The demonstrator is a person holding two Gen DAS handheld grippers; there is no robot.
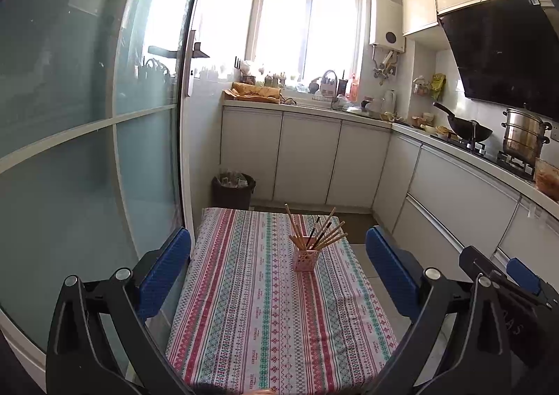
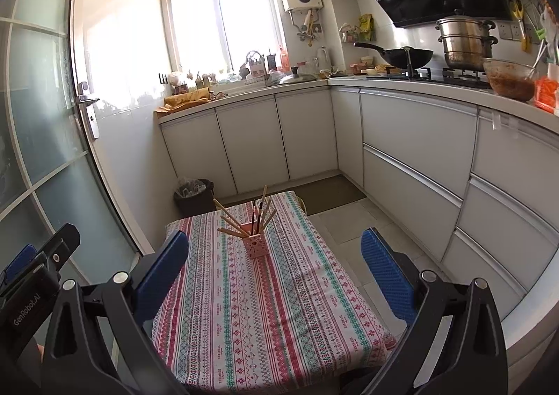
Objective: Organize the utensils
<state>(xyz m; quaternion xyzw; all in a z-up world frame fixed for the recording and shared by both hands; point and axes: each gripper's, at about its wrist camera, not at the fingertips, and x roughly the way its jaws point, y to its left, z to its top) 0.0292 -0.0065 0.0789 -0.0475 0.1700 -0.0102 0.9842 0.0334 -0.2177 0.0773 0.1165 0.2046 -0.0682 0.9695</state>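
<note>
A pink perforated holder (image 1: 306, 258) stands upright on a small table with a striped patterned cloth (image 1: 251, 307), near its far right part. Several wooden and dark chopsticks (image 1: 323, 232) fan out of it. The holder (image 2: 256, 245) and chopsticks (image 2: 244, 220) also show in the right wrist view. My left gripper (image 1: 277, 255) is open and empty, held above the near part of the table. My right gripper (image 2: 274, 255) is open and empty, held beside it; its body shows in the left wrist view (image 1: 503, 276).
A frosted glass door (image 1: 87, 115) runs along the left of the table. A dark waste bin (image 1: 233, 189) stands behind the table. White cabinets (image 2: 412, 150) and a counter with a wok (image 2: 405, 57), steamer pot (image 2: 466, 40) and glass bowl (image 2: 510, 78) line the right.
</note>
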